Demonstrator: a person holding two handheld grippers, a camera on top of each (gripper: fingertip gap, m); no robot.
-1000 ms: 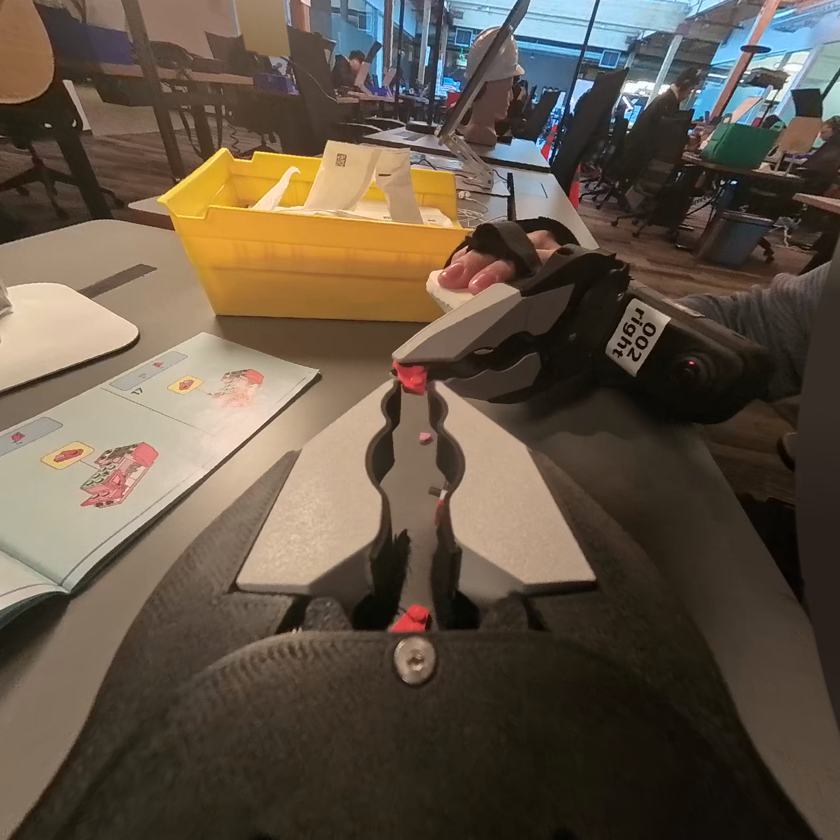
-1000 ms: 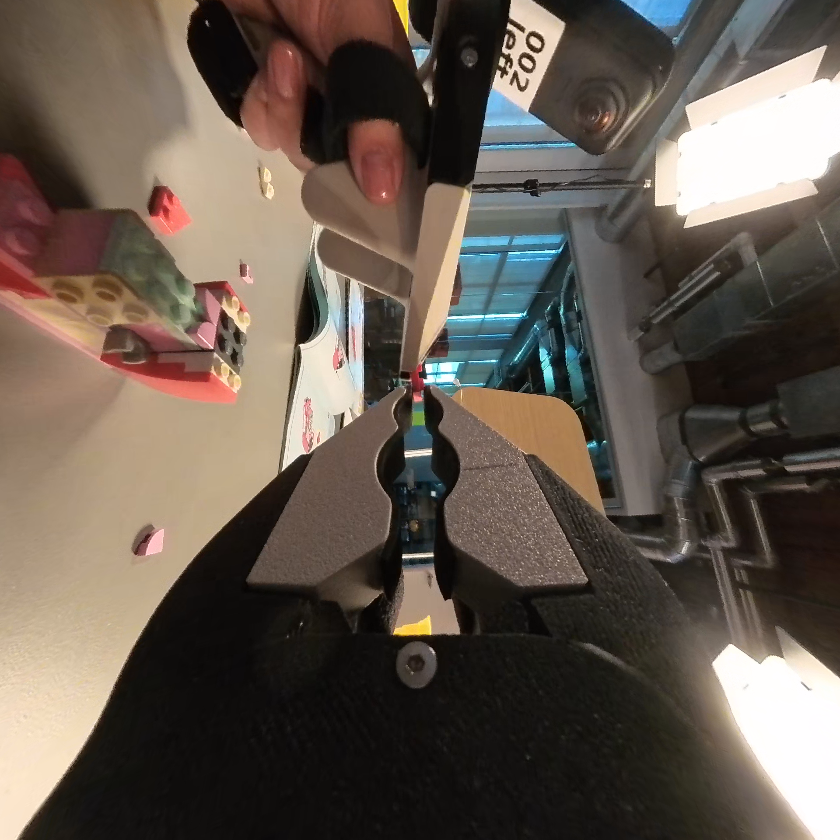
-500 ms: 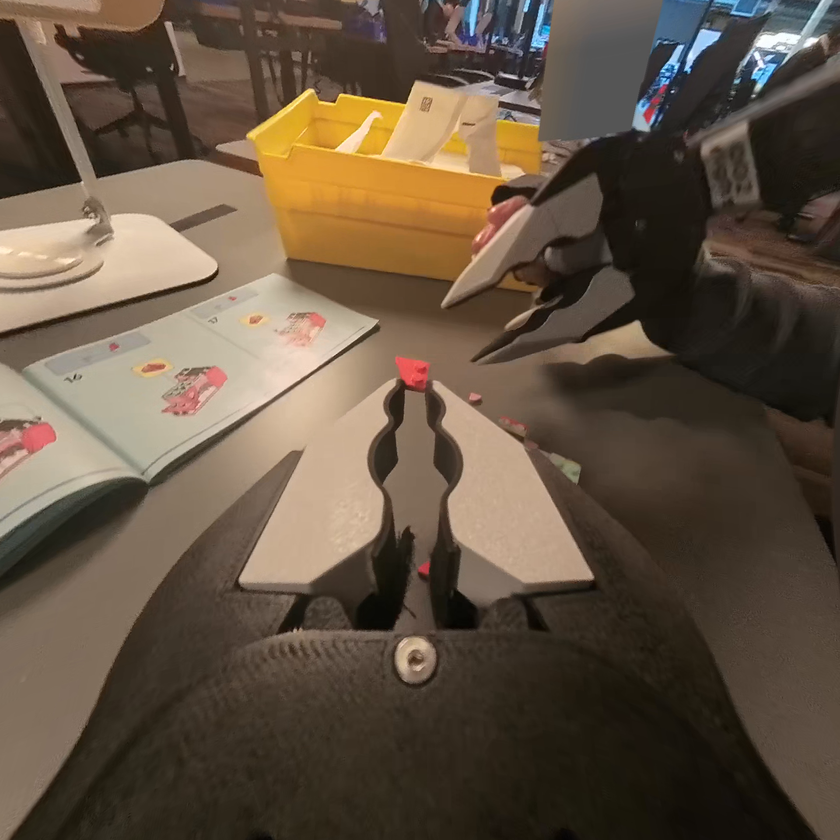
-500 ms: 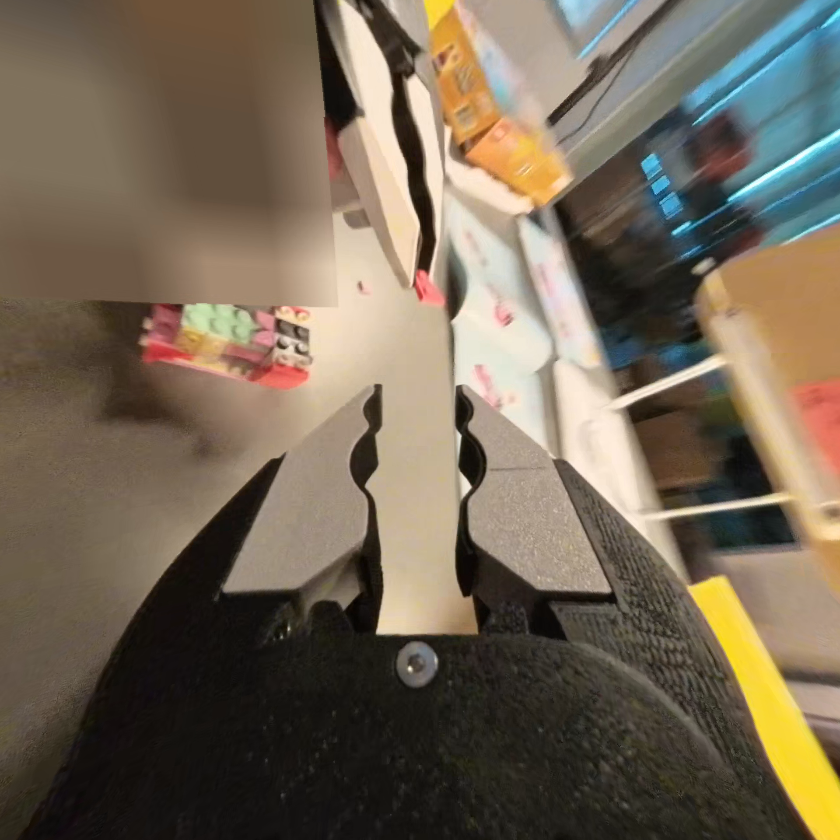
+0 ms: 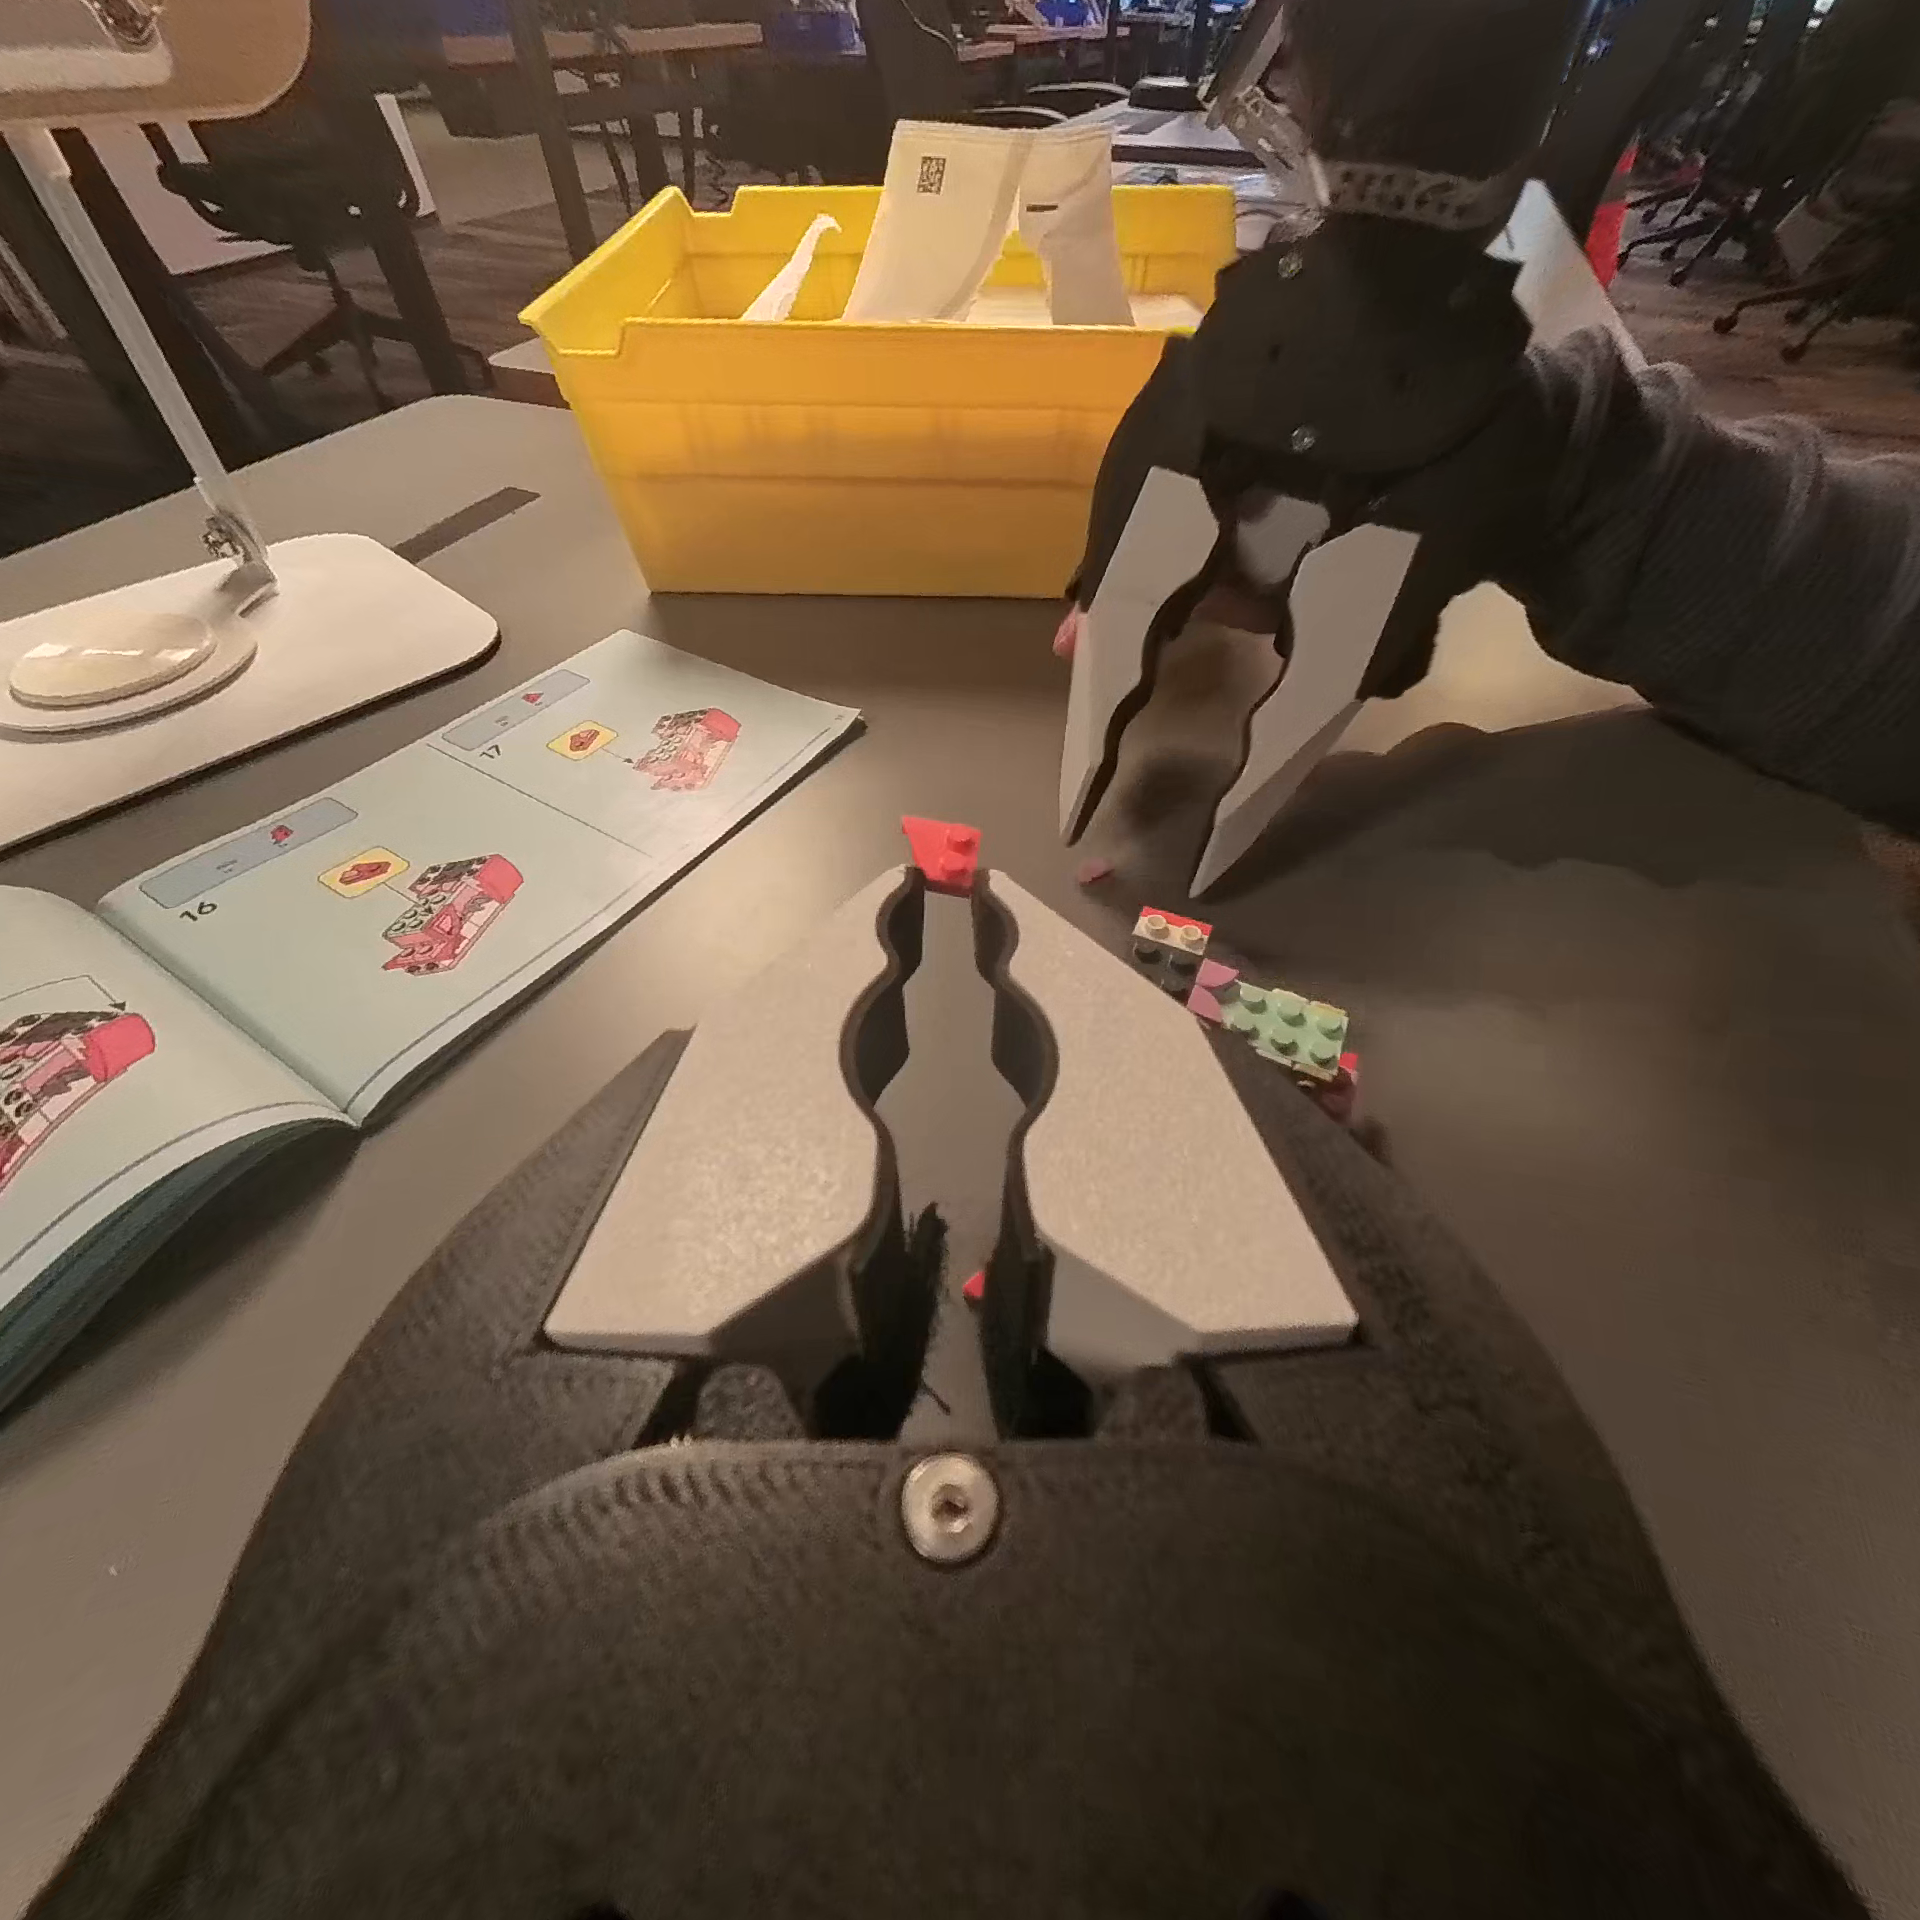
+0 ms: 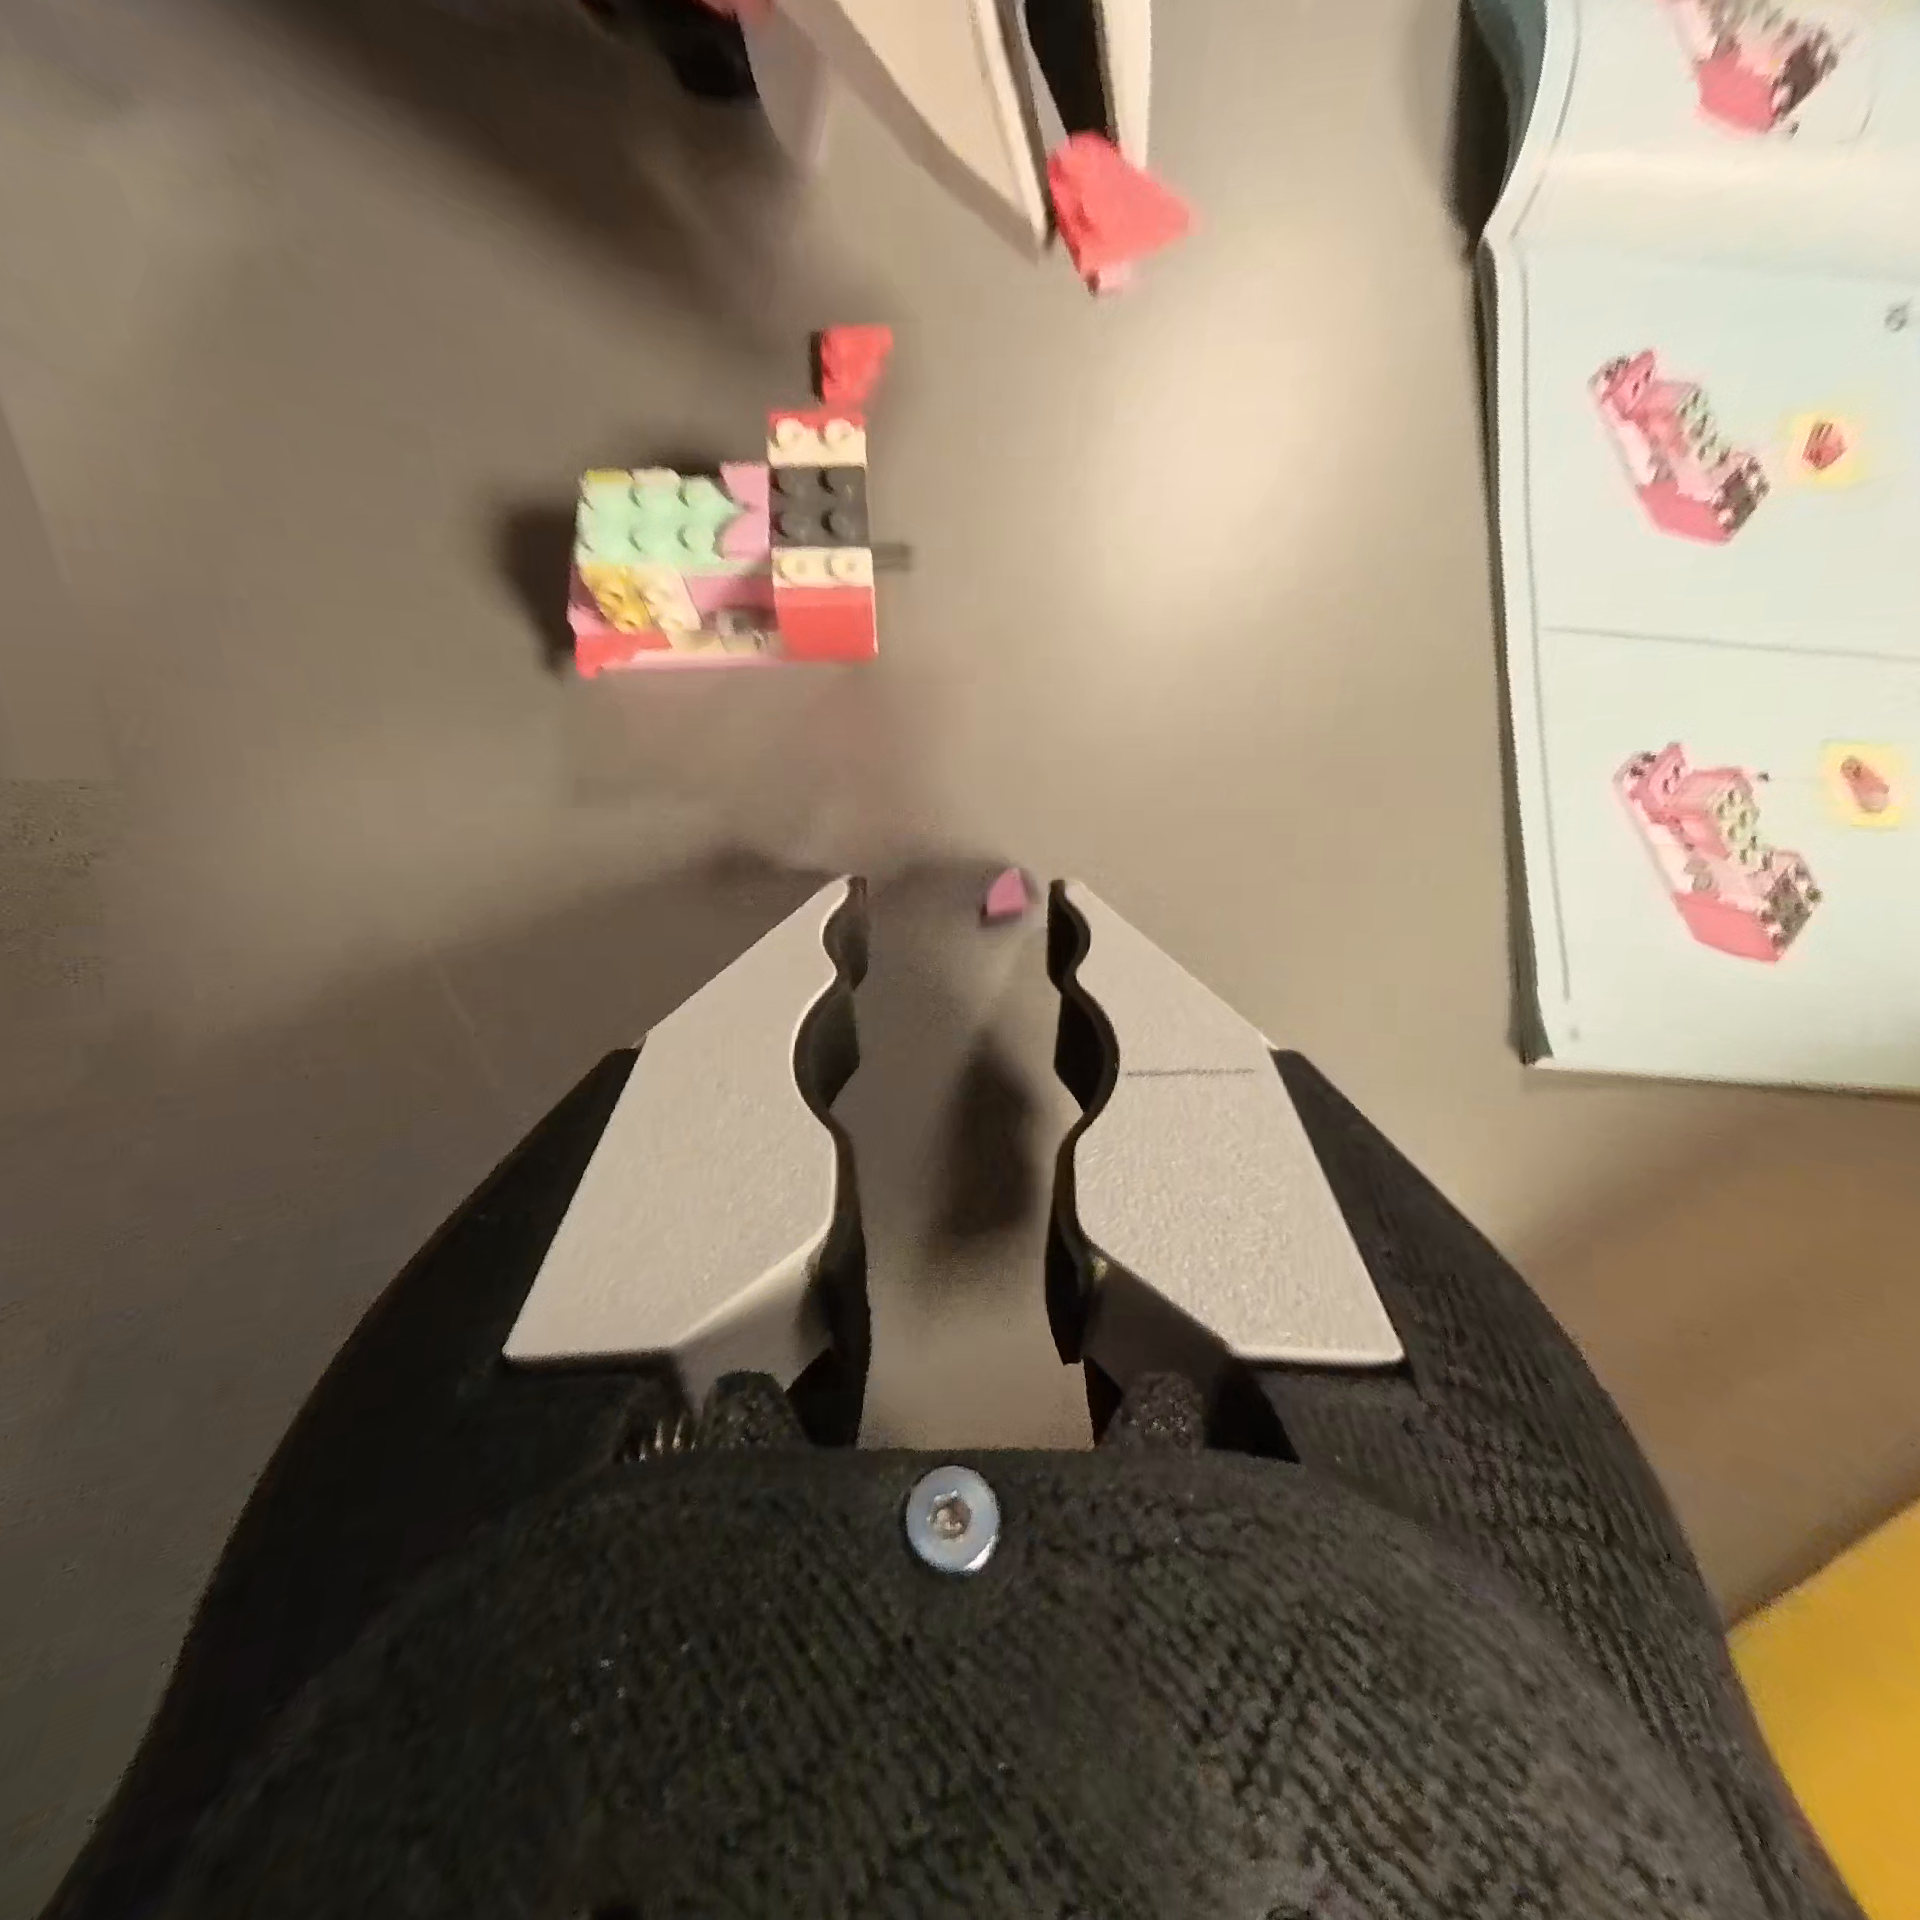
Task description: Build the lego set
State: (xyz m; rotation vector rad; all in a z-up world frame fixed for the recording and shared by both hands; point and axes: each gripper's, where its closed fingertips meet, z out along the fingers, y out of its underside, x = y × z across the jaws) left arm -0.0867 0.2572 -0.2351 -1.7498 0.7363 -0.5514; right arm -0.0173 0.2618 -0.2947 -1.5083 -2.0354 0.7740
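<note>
Yellow bin [image 5: 852, 457], open booklet [image 5: 436, 883], lamp base [image 5: 239, 644].

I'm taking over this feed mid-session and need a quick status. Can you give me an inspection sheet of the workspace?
Surface: dark grey table, matte, no spills seen.
Job's things: small red brick; part-built brick model in green, pink, black and red; open instruction booklet.
Clutter: tiny pink piece and a loose red brick on the table; yellow bin holding white bags; white lamp base.
Grippers: left gripper pinches the small red brick at its fingertips; right gripper open, empty, low over the tiny pink piece.
Cables: nothing seen.
Surroundings: office desks and chairs behind.
</note>
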